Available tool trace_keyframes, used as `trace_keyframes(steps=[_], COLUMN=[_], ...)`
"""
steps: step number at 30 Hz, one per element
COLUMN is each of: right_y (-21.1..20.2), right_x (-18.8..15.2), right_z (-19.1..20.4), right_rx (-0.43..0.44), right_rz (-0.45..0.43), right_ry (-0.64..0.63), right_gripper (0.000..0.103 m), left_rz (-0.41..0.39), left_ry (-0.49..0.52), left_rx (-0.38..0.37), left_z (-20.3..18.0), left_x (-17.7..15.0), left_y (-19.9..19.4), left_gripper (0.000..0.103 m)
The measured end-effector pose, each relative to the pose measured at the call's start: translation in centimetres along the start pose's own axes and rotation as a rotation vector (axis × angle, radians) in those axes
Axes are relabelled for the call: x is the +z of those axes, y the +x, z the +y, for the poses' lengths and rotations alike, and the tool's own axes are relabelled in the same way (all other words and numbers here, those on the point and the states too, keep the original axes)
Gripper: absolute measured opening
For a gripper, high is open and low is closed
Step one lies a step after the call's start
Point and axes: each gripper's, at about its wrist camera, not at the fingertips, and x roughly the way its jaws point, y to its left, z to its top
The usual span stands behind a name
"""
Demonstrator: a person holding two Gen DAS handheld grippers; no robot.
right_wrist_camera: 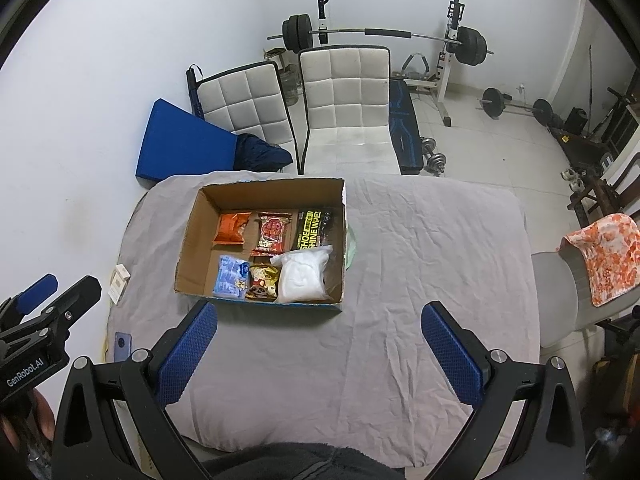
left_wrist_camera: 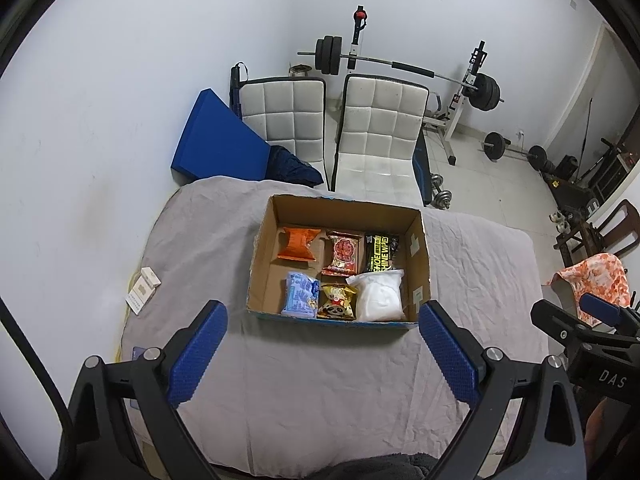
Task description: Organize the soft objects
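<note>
An open cardboard box stands on the grey cloth-covered table. Inside lie several soft packets: an orange pack, a red snack pack, a black shoe wipes pack, a light blue pack, a gold panda pack and a white bag. My left gripper is open and empty, just short of the box. My right gripper is open and empty over the bare cloth, right of the box.
Two small white boxes lie at the table's left edge, a dark phone nearer. Two white padded chairs, a blue pad and a barbell rack stand behind. A chair with an orange towel is right.
</note>
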Motion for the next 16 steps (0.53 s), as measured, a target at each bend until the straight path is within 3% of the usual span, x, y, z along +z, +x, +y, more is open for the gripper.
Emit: trace_keyframes(steps=[16], right_y=[-0.32], right_x=[-0.01], right_z=[0.22], right_rx=[-0.019], right_rz=[-0.01], right_ry=[-0.001], right_gripper=[0.103], left_rz=[-0.022], left_ry=[0.008], left_rx=[0.023], left_z=[-0.18], left_x=[-0.04], left_y=[-0.24], left_gripper=[0.098])
